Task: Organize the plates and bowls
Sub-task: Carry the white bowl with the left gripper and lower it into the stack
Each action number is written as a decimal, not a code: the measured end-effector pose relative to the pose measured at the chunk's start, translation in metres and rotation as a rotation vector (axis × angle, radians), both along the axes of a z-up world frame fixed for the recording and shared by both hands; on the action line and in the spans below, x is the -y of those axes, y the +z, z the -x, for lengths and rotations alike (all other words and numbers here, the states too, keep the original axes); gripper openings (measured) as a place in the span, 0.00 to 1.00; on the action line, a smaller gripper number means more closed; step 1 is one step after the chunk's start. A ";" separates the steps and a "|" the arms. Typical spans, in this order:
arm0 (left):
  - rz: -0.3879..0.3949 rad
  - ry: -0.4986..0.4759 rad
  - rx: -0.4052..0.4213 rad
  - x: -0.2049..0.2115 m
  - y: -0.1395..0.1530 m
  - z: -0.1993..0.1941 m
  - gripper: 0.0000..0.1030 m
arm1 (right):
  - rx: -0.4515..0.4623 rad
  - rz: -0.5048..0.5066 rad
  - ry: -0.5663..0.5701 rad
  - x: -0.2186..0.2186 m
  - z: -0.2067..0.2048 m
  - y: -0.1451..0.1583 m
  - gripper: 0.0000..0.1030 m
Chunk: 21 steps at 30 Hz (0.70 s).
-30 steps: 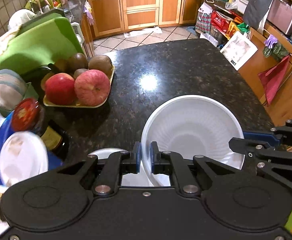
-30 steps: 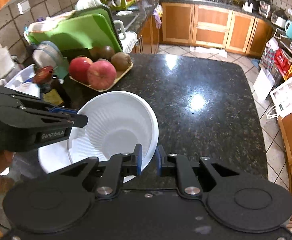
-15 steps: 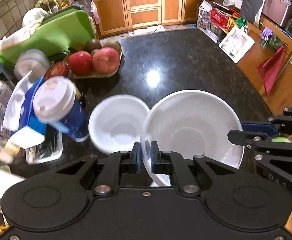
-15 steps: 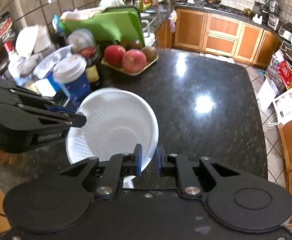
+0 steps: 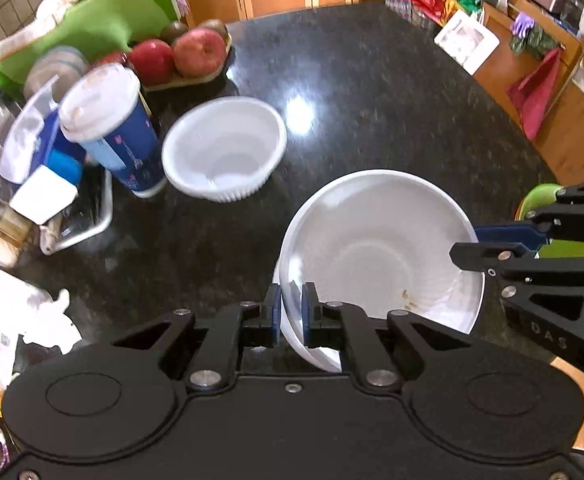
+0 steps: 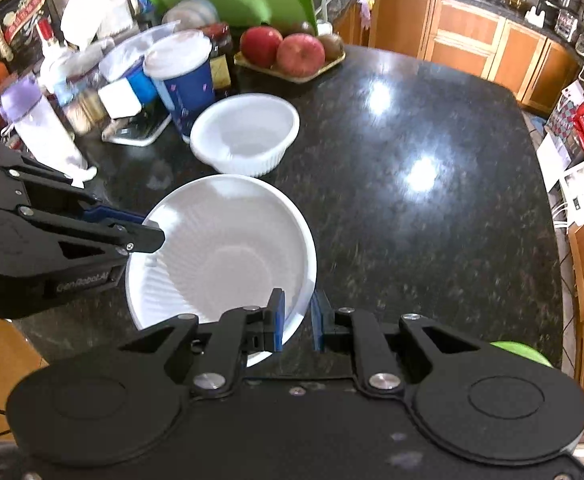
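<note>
Both grippers hold one large white bowl (image 5: 380,248) above the near edge of the black counter. My left gripper (image 5: 290,308) is shut on its near-left rim, and my right gripper (image 6: 296,314) is shut on its right rim. The same bowl shows in the right wrist view (image 6: 227,252), with the left gripper's fingers (image 6: 143,236) clamped on its left edge. The right gripper's fingers (image 5: 488,248) show at the bowl's right rim in the left wrist view. A second, smaller white ribbed bowl (image 5: 223,148) sits on the counter beyond it (image 6: 245,134).
A blue cup with a white lid (image 5: 111,128) stands left of the small bowl. A tray of apples and kiwis (image 5: 179,56), a green cutting board (image 5: 87,24) and clutter fill the left side. A green object (image 5: 544,216) lies at the counter's right edge.
Both grippers have pulled back with the large bowl, lifting it away from the small bowl, which stays on the counter and now lies farther ahead.
</note>
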<state>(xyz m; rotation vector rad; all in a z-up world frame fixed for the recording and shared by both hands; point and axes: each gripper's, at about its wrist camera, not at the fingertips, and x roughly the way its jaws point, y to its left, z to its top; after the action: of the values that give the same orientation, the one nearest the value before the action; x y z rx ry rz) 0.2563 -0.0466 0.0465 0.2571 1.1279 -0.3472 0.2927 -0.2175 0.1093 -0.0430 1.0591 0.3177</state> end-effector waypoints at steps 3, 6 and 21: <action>-0.006 -0.001 -0.010 0.000 -0.011 0.003 0.13 | -0.019 0.009 0.002 -0.004 -0.002 -0.011 0.16; -0.012 0.001 -0.002 -0.001 -0.018 0.004 0.13 | -0.030 0.009 0.003 -0.006 -0.005 -0.019 0.16; 0.016 0.010 -0.030 -0.009 -0.040 -0.003 0.18 | -0.053 0.005 0.004 -0.008 -0.014 -0.040 0.16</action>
<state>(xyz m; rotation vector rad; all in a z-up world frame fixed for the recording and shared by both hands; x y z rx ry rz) 0.2597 -0.0378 0.0065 0.2322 1.1552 -0.3520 0.3070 -0.2090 0.0693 -0.0415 1.1127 0.3218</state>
